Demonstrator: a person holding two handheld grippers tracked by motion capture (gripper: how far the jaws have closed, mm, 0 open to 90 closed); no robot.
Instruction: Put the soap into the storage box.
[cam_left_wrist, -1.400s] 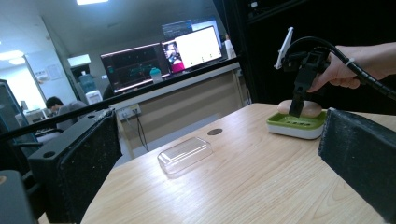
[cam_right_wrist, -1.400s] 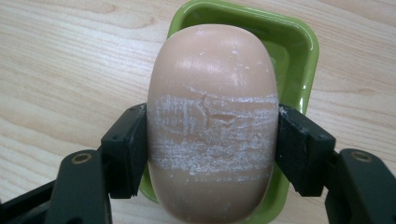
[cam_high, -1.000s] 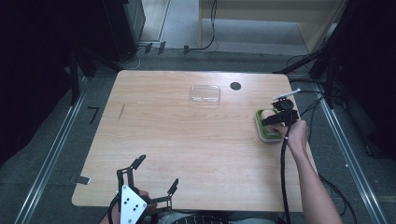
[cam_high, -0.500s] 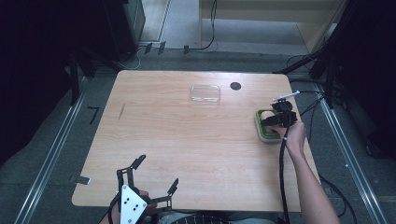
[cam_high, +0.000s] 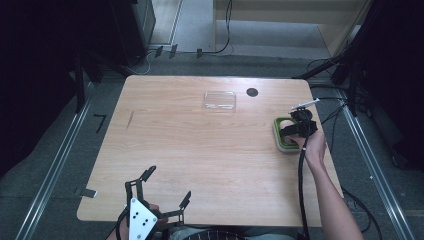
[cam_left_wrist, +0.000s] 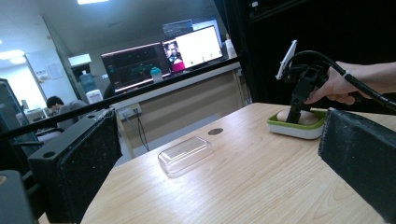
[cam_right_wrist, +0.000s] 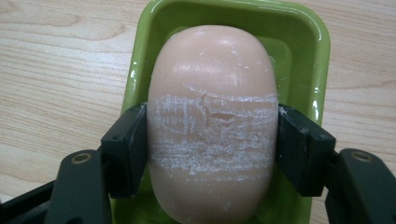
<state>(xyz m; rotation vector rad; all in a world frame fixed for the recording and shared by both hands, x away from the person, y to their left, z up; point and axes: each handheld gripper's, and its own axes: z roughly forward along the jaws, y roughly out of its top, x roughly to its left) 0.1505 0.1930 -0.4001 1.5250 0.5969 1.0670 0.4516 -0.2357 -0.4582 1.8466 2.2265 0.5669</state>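
The right gripper (cam_right_wrist: 212, 149) clamps the soap (cam_right_wrist: 212, 121) across its middle, a jaw on each flank, with the soap sitting in the green dish (cam_right_wrist: 299, 51) directly beneath. This looks like the grasp before a lift, which calls for rising straight without dragging the dish. The left gripper (cam_high: 160, 202) waits wide and empty, the clear lid (cam_left_wrist: 184, 154) ahead of it.

A pale wooden counter (cam_high: 200, 150) is standing on grey floor (cam_high: 65, 150) between metal rails (cam_high: 47, 185), while lit monitors (cam_left_wrist: 163, 56) are glowing on a desk (cam_left_wrist: 196, 93) beneath ceiling lights (cam_left_wrist: 91, 2).
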